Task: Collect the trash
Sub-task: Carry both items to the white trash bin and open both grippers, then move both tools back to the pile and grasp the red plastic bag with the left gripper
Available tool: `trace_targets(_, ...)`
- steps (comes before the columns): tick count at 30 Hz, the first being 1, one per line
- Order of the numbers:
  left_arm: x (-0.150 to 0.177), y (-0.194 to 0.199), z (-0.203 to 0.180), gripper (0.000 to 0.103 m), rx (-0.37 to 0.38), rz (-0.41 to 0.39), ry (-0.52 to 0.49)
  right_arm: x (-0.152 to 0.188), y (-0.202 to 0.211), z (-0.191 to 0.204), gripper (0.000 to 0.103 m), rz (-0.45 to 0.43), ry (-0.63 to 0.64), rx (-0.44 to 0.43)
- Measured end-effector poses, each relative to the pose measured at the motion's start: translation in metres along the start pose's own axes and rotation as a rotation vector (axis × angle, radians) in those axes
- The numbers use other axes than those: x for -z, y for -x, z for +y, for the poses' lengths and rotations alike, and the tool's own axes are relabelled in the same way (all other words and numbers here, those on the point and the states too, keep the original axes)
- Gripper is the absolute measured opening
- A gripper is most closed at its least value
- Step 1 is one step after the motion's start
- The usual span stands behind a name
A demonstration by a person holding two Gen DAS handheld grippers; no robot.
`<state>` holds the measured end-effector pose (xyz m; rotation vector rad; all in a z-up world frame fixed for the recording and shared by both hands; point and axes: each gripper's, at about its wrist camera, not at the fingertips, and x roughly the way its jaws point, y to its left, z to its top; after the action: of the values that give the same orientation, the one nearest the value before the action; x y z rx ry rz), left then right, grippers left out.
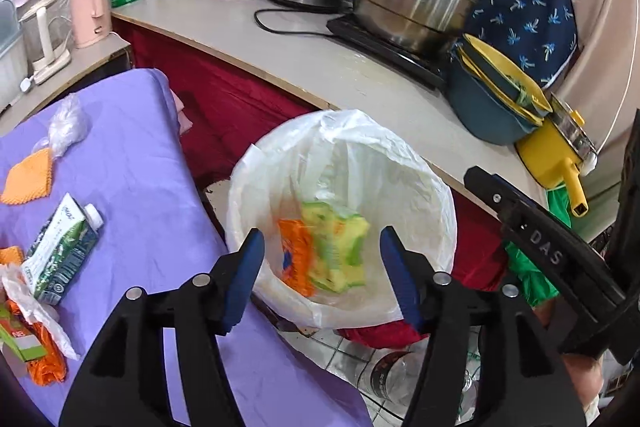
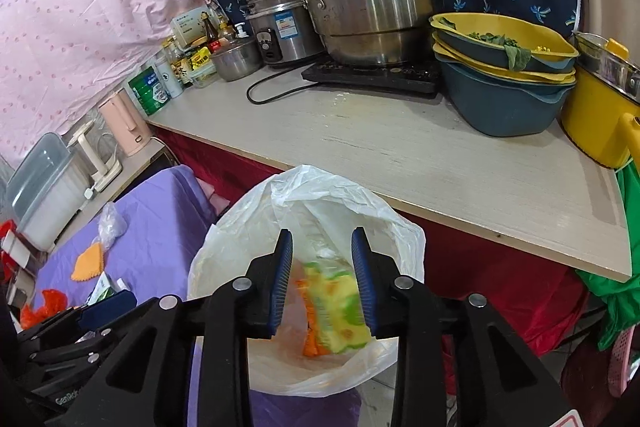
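- The left gripper [image 1: 322, 267] is being held above the bin bag [image 1: 400, 163] at the centre of the left wrist view; its jaws are being shown well apart, with nothing clamped between them.
- The right gripper [image 2: 322, 279] is being held over the same bin bag [image 2: 224, 255] at the lower centre of the right wrist view; its jaws are being shown partly open, and no pad is seen pressing on anything.
- A yellow-green wrapper [image 1: 340, 247] and an orange wrapper [image 1: 294, 255] are being seen blurred inside the bag, below both pairs of jaws; whether they are falling or lying at rest cannot be told.
- This part of the task is being judged done: these two pieces are being counted as collected.
- More trash is being shown on the purple cloth [image 1: 140, 155] at the left of the left wrist view: a milk carton [image 1: 60, 251], a clear plastic bag [image 1: 68, 127], an orange cloth [image 1: 28, 179], and crumpled wrappers [image 1: 36, 339] at the lower left.
- The task is therefore being judged as partly finished, with several pieces left to be picked up.
- The counter [image 2: 400, 147] with its pots is not being treated as part of the task.
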<state>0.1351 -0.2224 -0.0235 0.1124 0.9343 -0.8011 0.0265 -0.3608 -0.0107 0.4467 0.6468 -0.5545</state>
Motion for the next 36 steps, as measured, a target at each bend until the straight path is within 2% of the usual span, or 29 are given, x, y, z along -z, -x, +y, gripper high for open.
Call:
trace_targets(9, 0.004, 0.039, 0.020, 0.062, -0.047, -0.062, 0.056, 0.003, 0.031, 0.029, 0.044, -0.026, 0.035, -0.043)
trace_targets(17, 0.026, 0.078, 0.057, 0.066, -0.132, -0.099, 0.132, 0.031, 0.059, 0.074, 0.051, -0.007, 0.090, -0.130)
trace_targets(19, 0.034, 0.089, 0.072, 0.066, -0.169, -0.104, 0.159, 0.037, 0.064, 0.087, 0.054, -0.006, 0.108, -0.149)
trace_targets(23, 0.051, 0.112, 0.102, 0.076, -0.252, -0.125, 0.214, 0.051, 0.073, 0.119, 0.058, 0.004, 0.143, -0.200)
trace_targets(25, 0.058, 0.123, 0.118, 0.078, -0.283, -0.130, 0.243, 0.059, 0.076, 0.137, 0.059, 0.015, 0.161, -0.226)
trace_targets(32, 0.089, 0.160, 0.184, 0.078, -0.437, -0.112, 0.330, 0.091, 0.071, 0.194, 0.059, 0.086, 0.230, -0.298)
trace_targets(36, 0.108, 0.179, 0.221, 0.078, -0.479, -0.115, 0.403, 0.110, 0.061, 0.226, 0.059, 0.135, 0.266, -0.333)
